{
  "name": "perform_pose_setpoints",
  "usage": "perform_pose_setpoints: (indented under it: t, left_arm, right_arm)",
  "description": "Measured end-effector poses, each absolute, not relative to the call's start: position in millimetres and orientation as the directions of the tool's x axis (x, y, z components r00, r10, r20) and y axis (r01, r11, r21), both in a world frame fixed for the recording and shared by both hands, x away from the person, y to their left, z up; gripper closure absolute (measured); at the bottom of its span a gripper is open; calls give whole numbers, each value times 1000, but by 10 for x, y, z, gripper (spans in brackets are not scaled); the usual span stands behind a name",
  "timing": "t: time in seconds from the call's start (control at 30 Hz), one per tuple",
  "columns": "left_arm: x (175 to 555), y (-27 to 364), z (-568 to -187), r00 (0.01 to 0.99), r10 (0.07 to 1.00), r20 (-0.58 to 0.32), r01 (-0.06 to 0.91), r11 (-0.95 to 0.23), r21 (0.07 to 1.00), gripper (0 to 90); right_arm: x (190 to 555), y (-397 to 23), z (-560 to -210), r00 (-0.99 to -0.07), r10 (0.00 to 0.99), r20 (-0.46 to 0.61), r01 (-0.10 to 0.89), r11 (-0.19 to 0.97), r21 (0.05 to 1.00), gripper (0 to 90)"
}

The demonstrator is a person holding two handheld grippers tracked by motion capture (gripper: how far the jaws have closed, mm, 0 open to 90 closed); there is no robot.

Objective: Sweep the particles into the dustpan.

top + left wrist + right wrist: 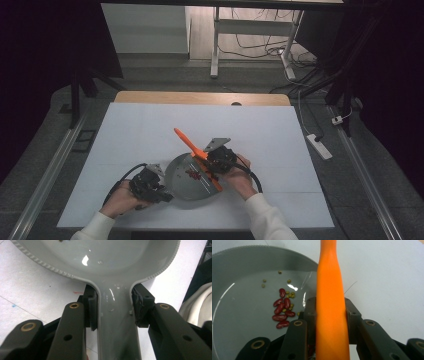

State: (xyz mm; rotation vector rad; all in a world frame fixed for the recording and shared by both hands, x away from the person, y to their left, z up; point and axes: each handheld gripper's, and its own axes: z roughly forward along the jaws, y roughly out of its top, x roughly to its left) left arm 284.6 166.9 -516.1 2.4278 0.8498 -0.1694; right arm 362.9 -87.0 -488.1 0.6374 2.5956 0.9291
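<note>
- left gripper point(159, 192) at near left of table point(150, 125), jaws clamped tight on the handle of the grey dustpan point(187, 180); in left gripper view the pads point(90, 311) press both sides of the dustpan point(117, 322) handle
- dustpan handle points back toward the person and left; pan mouth opens away and to the right, long axis running diagonal across the near centre of the table
- right gripper point(216, 161) just right of the pan, jaws gripping the orange brush handle point(195, 150); right gripper view shows both pads point(352, 315) squeezed on the orange handle point(331, 315)
- orange handle long axis diagonal: free end points away and left over the table, other end slopes down toward the person across the pan's right rim
- red beans point(282, 310) clustered inside the pan point(242, 290) just left of the right gripper's jaws, with small greenish beans point(289, 293) scattered near and beyond them; seen as a dark red speck patch point(192, 173) from above
- hidden/cut off: brush head can't be made out, lower end of the orange handle blocked by the gripper body; pan's far rim cut off in left gripper view; handle tip leaves the top of right gripper view
- white sleeve point(197, 307) at right edge of left gripper view, blurry
- far: power strip point(320, 146) on floor right of table, white desk legs point(216, 45) with cables beyond, dim
</note>
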Motion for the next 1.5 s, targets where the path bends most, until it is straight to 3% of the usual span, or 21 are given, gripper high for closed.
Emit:
perform_pose_setpoints:
  t: [0.27, 0.8, 1.13, 1.33, 1.5]
  left_arm:
    - [2846, 1671, -5160, 791, 538, -291, 609, -642, 466, 617]
    - [2842, 1672, -5157, 791, 538, -292, 609, -641, 467, 617]
    - [2802, 1694, -5137, 794, 535, -290, 605, -645, 467, 617]
    - [2796, 1727, -5140, 797, 528, -292, 601, -648, 468, 616]
    - [2789, 1733, -5138, 797, 528, -291, 601, -649, 468, 617]
  right_arm:
    - [3597, -865, -4800, -879, 474, -47, 295, 619, 728, 699]
    - [3625, -1134, -4676, -820, 562, -109, 311, 598, 738, 698]
    - [3938, -1304, -4731, -748, 645, -156, 375, 604, 703, 698]
    - [4246, -1194, -4827, -738, 652, -176, 413, 641, 647, 698]
    - [4228, -1111, -4847, -763, 624, -168, 409, 668, 621, 698]
